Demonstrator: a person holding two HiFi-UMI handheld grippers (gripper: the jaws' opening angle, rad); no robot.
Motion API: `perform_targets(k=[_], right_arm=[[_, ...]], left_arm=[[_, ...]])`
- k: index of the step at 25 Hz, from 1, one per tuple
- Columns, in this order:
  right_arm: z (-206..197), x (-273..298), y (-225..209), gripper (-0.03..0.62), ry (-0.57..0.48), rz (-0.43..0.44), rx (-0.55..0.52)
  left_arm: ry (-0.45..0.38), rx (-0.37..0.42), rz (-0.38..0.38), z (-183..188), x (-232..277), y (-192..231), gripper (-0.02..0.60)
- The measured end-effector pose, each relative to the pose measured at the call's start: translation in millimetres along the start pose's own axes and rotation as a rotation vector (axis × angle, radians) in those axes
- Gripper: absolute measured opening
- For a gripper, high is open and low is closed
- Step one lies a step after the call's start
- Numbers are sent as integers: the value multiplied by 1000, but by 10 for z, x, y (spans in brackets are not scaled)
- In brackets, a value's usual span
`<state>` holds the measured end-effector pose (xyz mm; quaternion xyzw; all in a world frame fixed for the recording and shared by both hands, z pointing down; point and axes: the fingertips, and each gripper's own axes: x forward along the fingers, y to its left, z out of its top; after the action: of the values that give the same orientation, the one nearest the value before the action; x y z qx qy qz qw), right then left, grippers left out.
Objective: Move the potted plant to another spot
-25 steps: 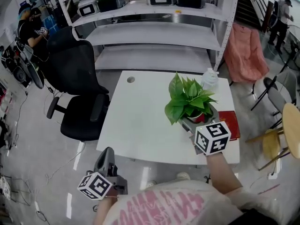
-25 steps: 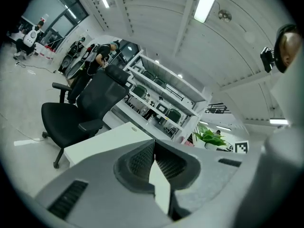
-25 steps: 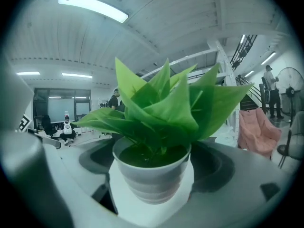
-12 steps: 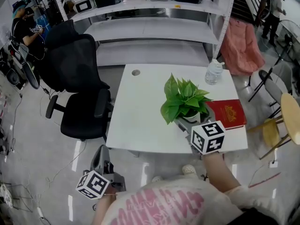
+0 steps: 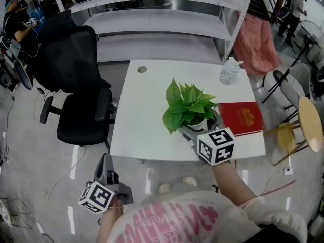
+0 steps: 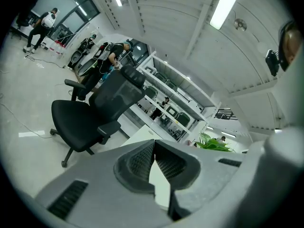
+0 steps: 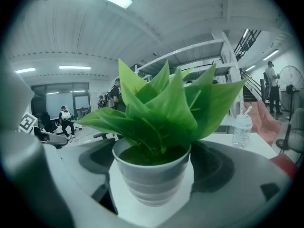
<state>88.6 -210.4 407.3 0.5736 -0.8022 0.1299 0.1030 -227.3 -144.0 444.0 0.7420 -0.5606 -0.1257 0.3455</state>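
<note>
change: potted plant (image 5: 188, 105) now sits further left and toward the front edge than a second ago; it is clear of the water bottle (image 5: 229, 71), which was right behind it then
book: red book (image 5: 240, 118) fully uncovered now, lies just right of the pot; before, the leaves and gripper hid most of it
meaning: the move looks under way, pot already off its first spot; set-down and release not yet done
right gripper (image 5: 198, 129): jaws on either side of the white pot, pads pressed to its sides, holding it
left gripper (image 5: 105, 167): fingers together, nothing between them; hangs low off the table's front-left corner, taking no part
plant position: mid-table, nearer the front edge, between the bare left half of the table (image 5: 142, 120) and the book; well apart from the bottle
lifted or resting: cannot tell, white tabletop shows right under the pot in the right gripper view
plant look: broad bright green leaves, full and upright, spreading wider than the pot; dark soil up near the rim
pot: small, white, round, tapering downward, faint ribs low on the wall; stands upright, not tilted
handling guess: light, but top-heavy with leaves, so keep it level when setting down
</note>
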Motion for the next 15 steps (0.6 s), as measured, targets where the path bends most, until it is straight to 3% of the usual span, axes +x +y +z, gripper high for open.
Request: perform_targets(k=[8, 15], right_arm=[[-231, 365, 219, 506, 59, 60, -16], [-403, 578, 335, 506, 128, 161, -14]], left_arm=[[16, -54, 50, -156, 132, 285, 3], [12, -90, 111, -323, 84, 277, 3]])
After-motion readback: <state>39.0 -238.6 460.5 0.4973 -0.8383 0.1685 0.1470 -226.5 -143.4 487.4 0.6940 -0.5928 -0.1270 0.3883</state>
